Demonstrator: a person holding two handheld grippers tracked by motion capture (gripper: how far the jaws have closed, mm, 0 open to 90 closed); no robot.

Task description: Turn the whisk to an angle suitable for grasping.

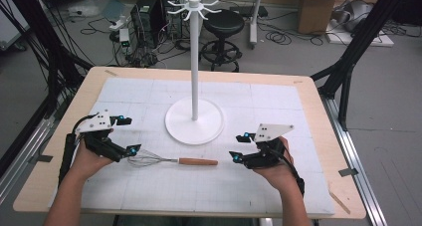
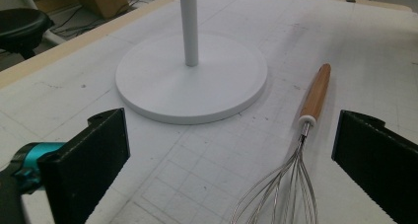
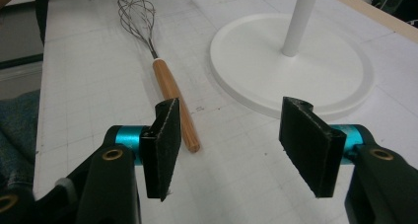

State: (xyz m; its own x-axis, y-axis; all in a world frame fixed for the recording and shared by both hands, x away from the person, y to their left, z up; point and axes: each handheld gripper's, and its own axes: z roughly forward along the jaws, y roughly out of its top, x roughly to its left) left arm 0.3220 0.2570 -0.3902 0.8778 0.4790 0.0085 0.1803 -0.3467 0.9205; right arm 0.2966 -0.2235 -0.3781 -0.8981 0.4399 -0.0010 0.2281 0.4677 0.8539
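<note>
The whisk [image 1: 171,161] lies flat on the white mat [image 1: 149,191], in front of the round base of the white hook stand [image 1: 194,120], with its wire head toward the left gripper [image 1: 127,135] and its wooden handle toward the right gripper [image 1: 239,147].

I think the main risk is the light, round handle. If the right gripper closes from one side only, the handle may roll or slide away across the smooth mat, toward the base of the stand. In the right gripper view the handle end is just beside one jaw and not between the two, so a close from here would miss it or push it. The wire loops can also bend if the left gripper squeezes them.

Both hands come in low from the near edge and point inward, toward each other. The left gripper has its jaws wide apart, with the wire head lying between them on the mat, not touched. The right gripper has its jaws about half open and holds nothing.

Farther behind, the tall pole of the stand rises with its hooks at the top.
</note>
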